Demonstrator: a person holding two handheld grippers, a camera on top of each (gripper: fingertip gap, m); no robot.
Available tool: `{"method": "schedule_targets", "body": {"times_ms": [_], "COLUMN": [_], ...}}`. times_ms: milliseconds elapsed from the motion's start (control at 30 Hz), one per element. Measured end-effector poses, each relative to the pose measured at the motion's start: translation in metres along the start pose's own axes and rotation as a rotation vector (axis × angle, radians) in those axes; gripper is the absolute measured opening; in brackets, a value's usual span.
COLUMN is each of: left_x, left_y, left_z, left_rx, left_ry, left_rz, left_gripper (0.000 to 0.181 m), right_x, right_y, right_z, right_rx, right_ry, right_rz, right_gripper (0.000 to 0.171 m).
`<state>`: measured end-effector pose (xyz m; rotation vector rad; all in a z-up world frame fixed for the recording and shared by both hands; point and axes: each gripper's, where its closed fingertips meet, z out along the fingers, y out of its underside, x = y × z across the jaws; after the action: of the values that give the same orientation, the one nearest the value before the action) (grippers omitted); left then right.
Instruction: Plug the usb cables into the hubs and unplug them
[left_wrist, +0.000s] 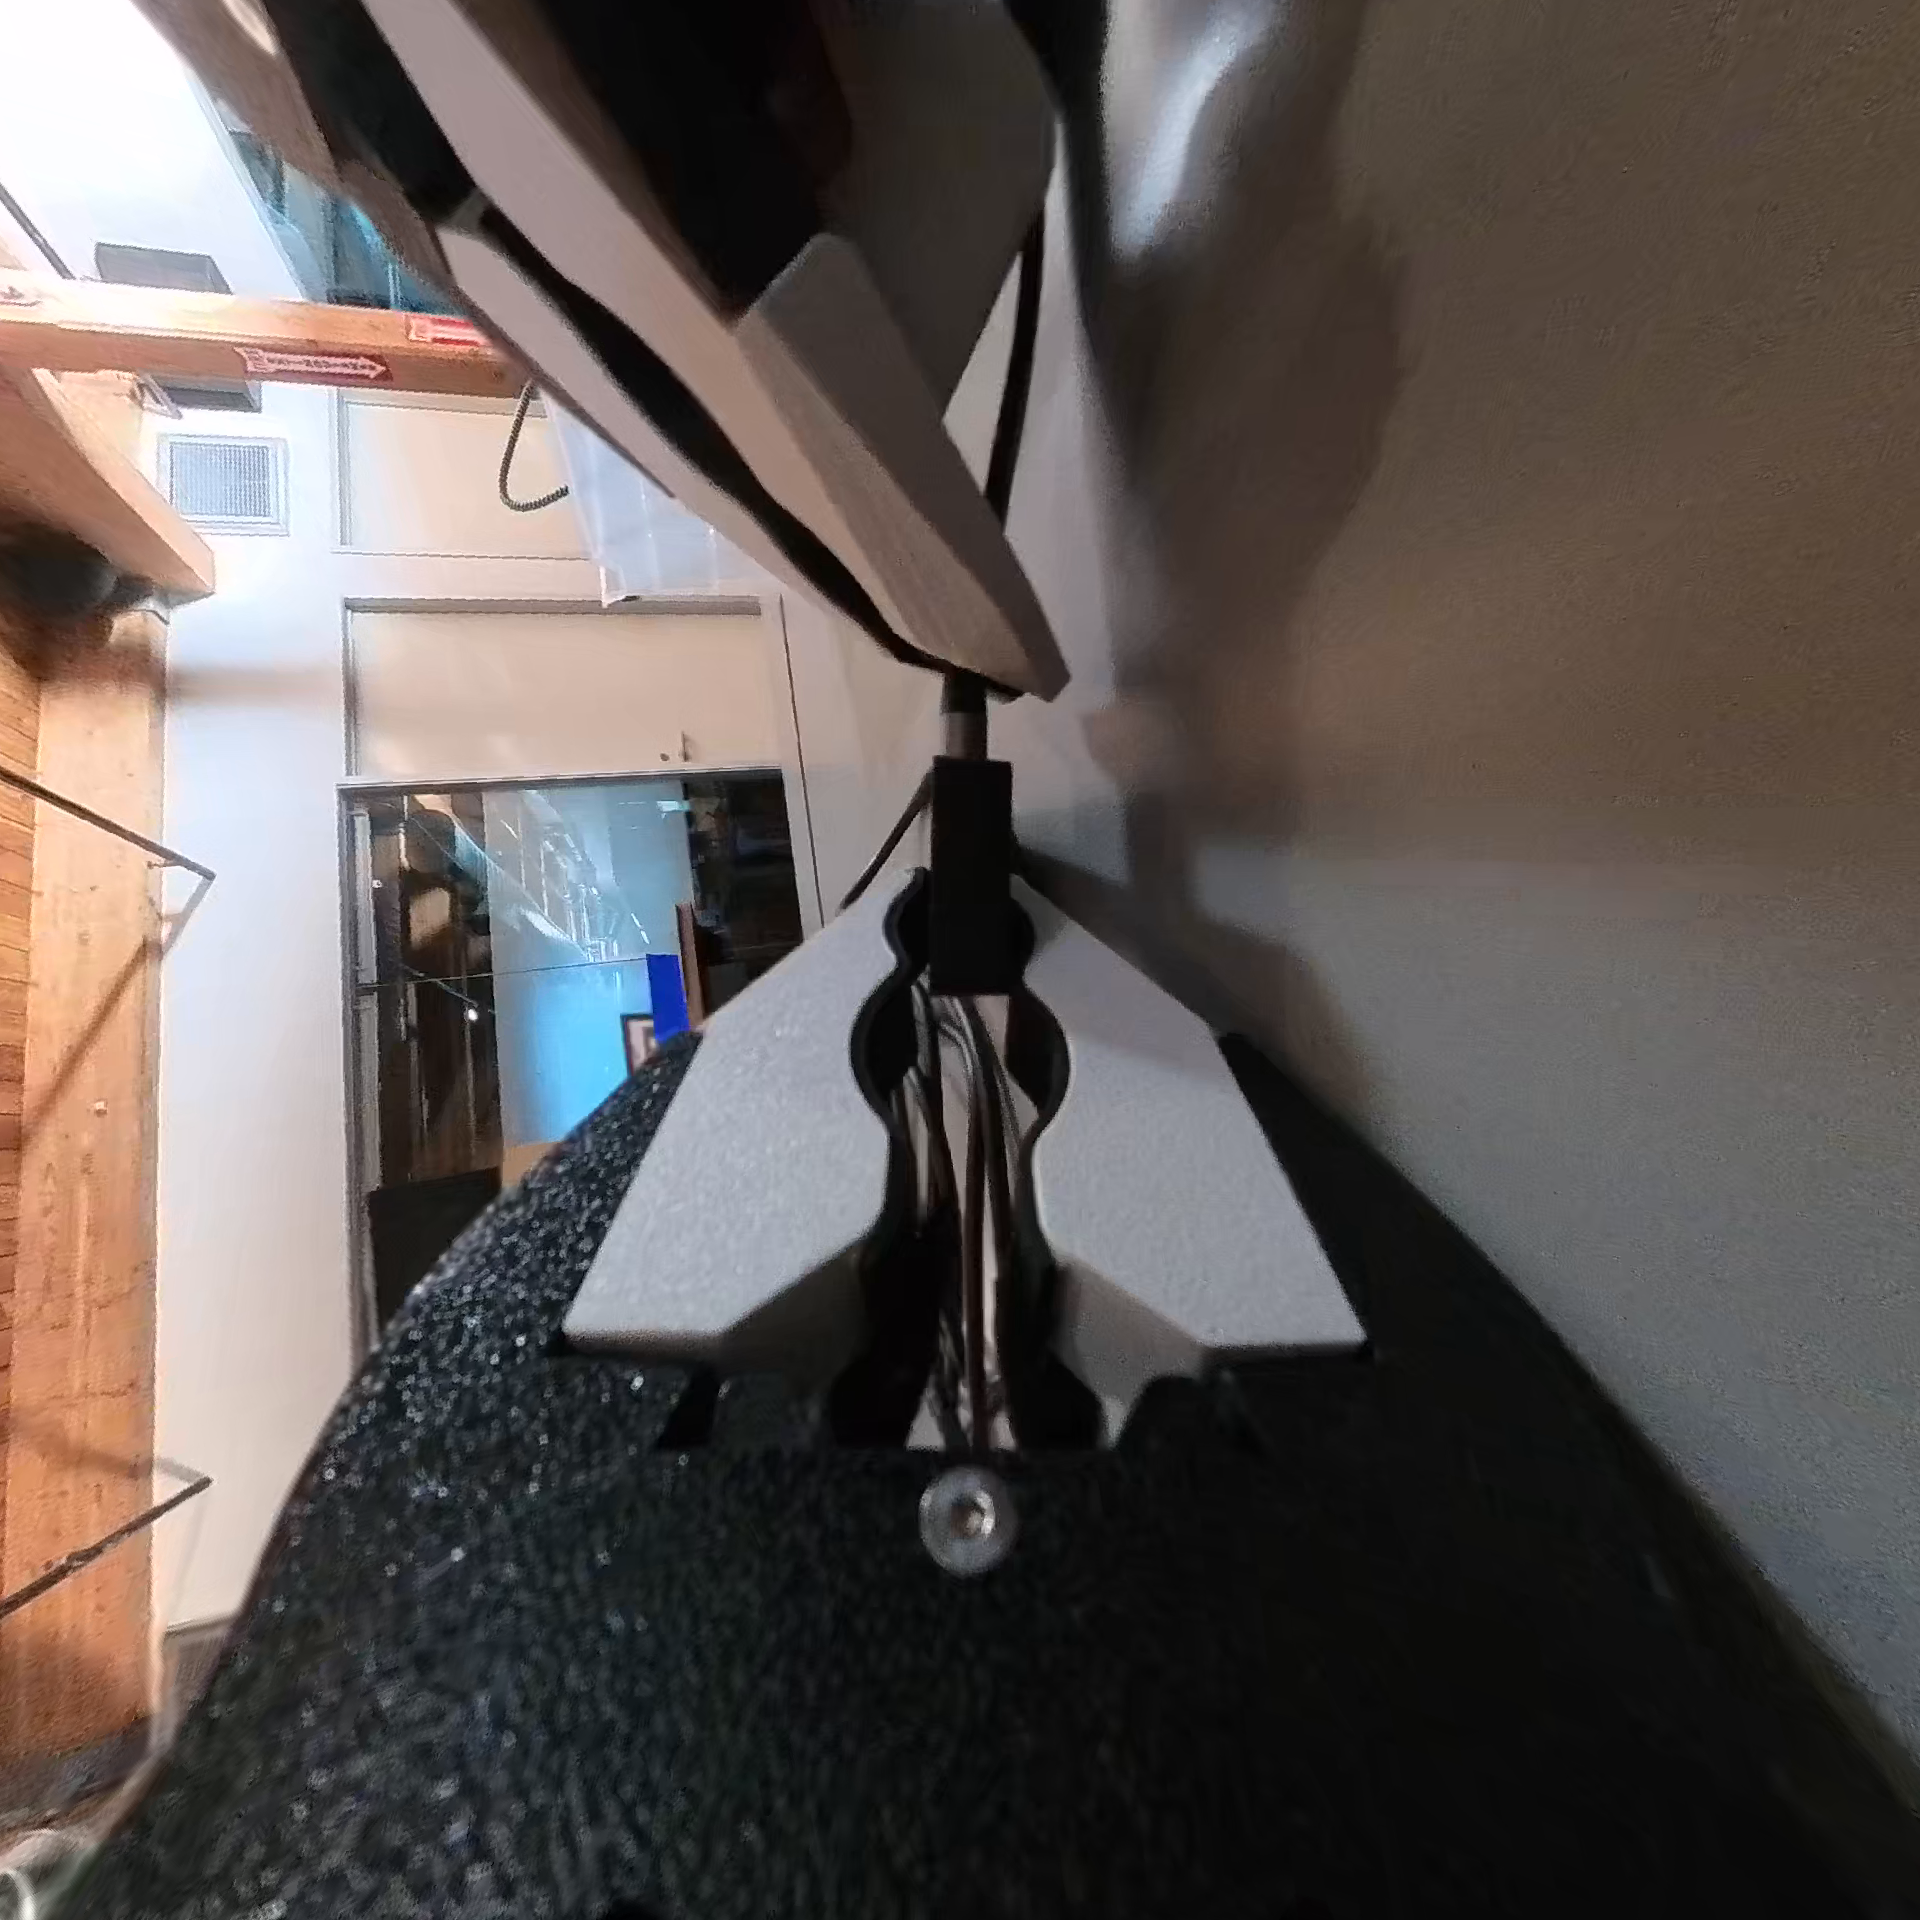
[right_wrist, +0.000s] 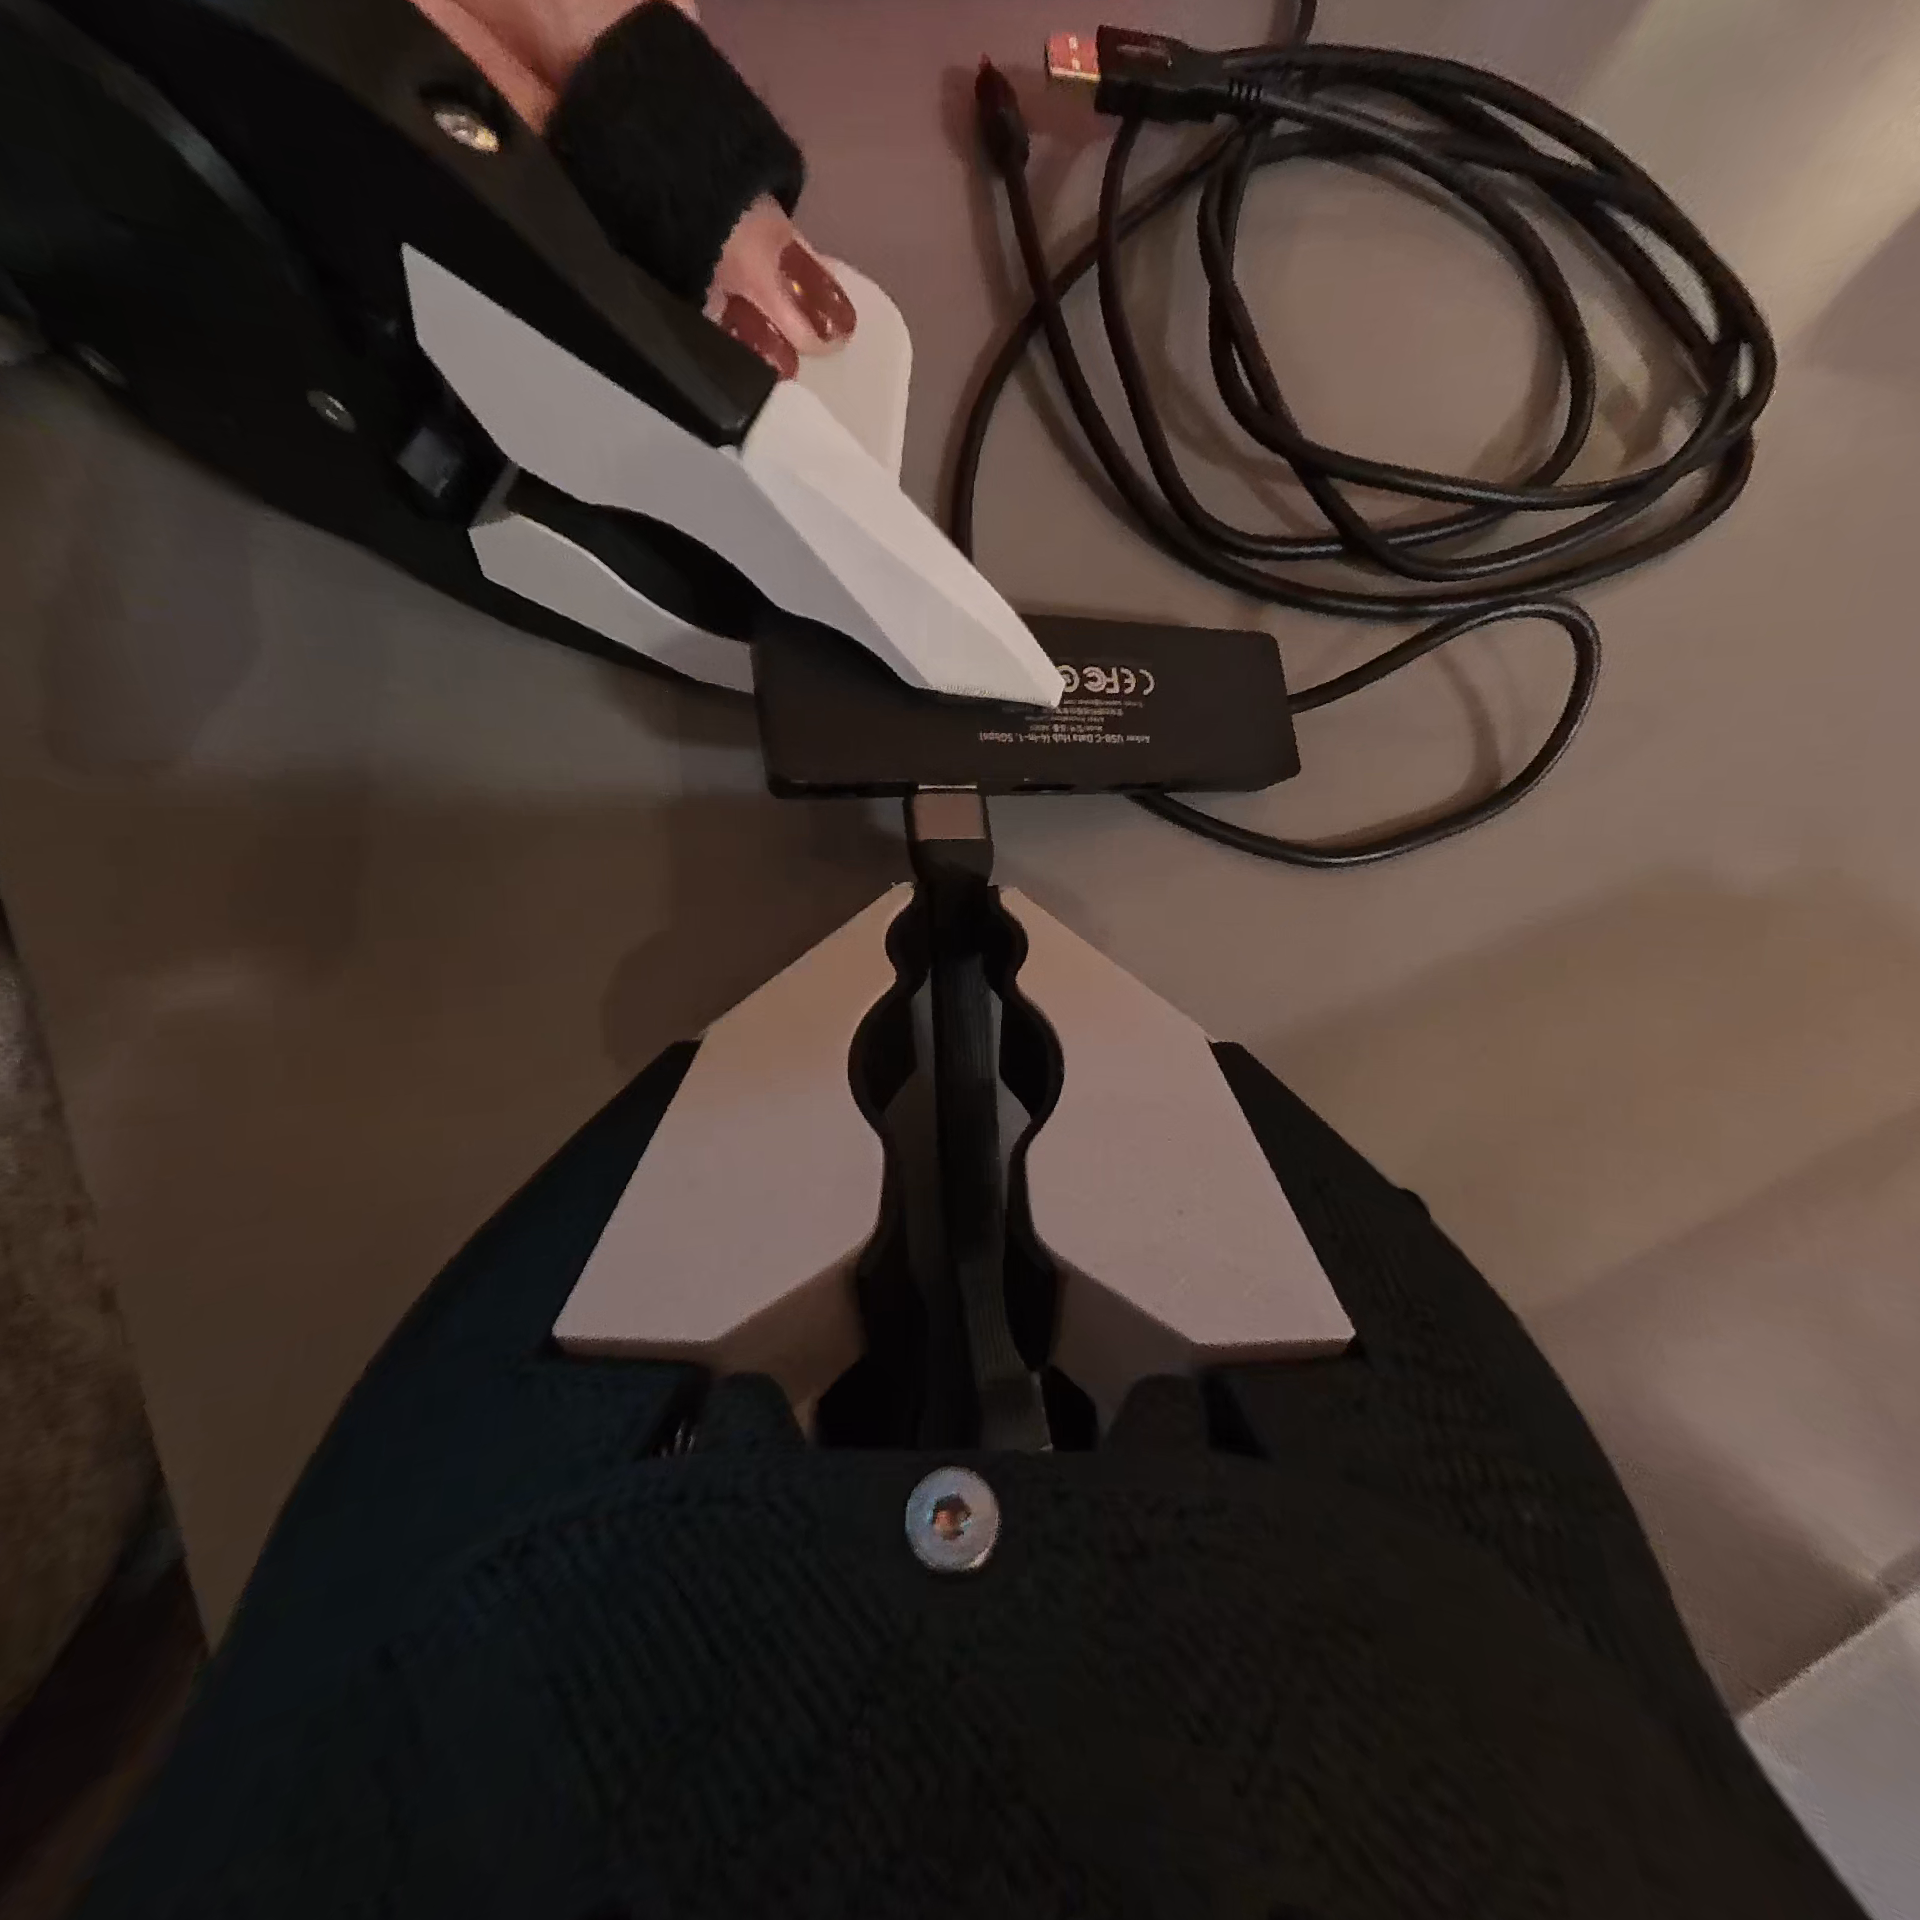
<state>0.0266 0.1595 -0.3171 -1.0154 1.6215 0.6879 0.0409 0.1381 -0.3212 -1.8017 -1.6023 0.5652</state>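
Observation:
In the right wrist view a flat black USB hub (right_wrist: 1143, 717) lies on the grey table (right_wrist: 416, 831). My right gripper (right_wrist: 956, 904) is shut on a black cable's plug (right_wrist: 951, 935). The plug's metal tip (right_wrist: 945, 816) meets a port on the hub's near edge; how deep it sits is unclear. My left gripper (right_wrist: 977, 691) comes in from the upper left and is shut on the hub's left end. In the left wrist view my left gripper (left_wrist: 971, 909) clamps the hub (left_wrist: 971, 831) end-on. The plug's metal tip (left_wrist: 961, 727) and the right gripper (left_wrist: 883, 540) are just above it.
A loose coil of black cables (right_wrist: 1455, 416) lies on the table behind the hub, with a free USB plug (right_wrist: 1081, 57) and a thinner plug (right_wrist: 1003, 114) at the far edge. A gloved hand (right_wrist: 727, 260) holds the left gripper. A wooden beam (left_wrist: 94, 883) and a window (left_wrist: 571, 935) are at the left. The tips of both grippers are at nearly the same place.

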Motion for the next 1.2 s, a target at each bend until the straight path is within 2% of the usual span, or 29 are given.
{"method": "schedule_targets", "body": {"times_ms": [100, 233, 300, 433, 533, 567, 667, 733, 833, 1000, 1200], "left_x": [-0.005, -0.017, -0.017, -0.014, -0.010, -0.009, -0.008, -0.008, -0.007, -0.012, -0.013], "left_y": [-0.003, -0.003, -0.008, -0.018, -0.027, -0.029, -0.035, -0.036, -0.038, -0.041, -0.042], "left_z": [-0.001, -0.006, -0.008, -0.009, -0.011, -0.011, -0.012, -0.012, -0.013, -0.014, -0.017], "left_rx": [0.031, 0.059, 0.099, 0.124, 0.150, 0.157, 0.178, 0.182, 0.187, 0.211, 0.236], "left_ry": [-0.027, -0.077, -0.073, -0.080, -0.079, -0.075, -0.070, -0.071, -0.069, -0.054, -0.041], "left_rz": [0.016, -0.044, -0.062, 0.018, 0.075, 0.088, 0.089, 0.092, 0.122, 0.072, 0.035], "left_gripper": [0.009, 0.009, 0.008, 0.009, 0.009, 0.009, 0.009, 0.010, 0.010, 0.009, 0.009], "right_x": [0.000, 0.011, 0.020, 0.037, 0.034, 0.029, 0.022, 0.030, 0.033, 0.037, 0.035], "right_y": [-0.001, -0.010, -0.022, -0.060, -0.102, -0.116, -0.150, -0.155, -0.137, -0.140, -0.132], "right_z": [-0.005, -0.037, -0.054, -0.072, -0.046, -0.031, 0.025, 0.065, 0.109, 0.131, 0.144], "right_rx": [0.006, 0.036, 0.089, 0.192, 0.218, 0.221, 0.202, 0.112, -0.047, -0.139, -0.379], "right_ry": [-0.036, -0.014, 0.030, 0.126, 0.055, 0.010, -0.045, -0.016, -0.103, -0.340, -0.544], "right_rz": [0.064, 0.086, 0.075, -0.034, -0.174, -0.250, -0.529, -0.734, -1.002, -0.948, -0.936], "right_gripper": [0.014, 0.028, 0.025, 0.022, 0.022, 0.019, 0.025, 0.029, 0.029, 0.033, 0.028]}}
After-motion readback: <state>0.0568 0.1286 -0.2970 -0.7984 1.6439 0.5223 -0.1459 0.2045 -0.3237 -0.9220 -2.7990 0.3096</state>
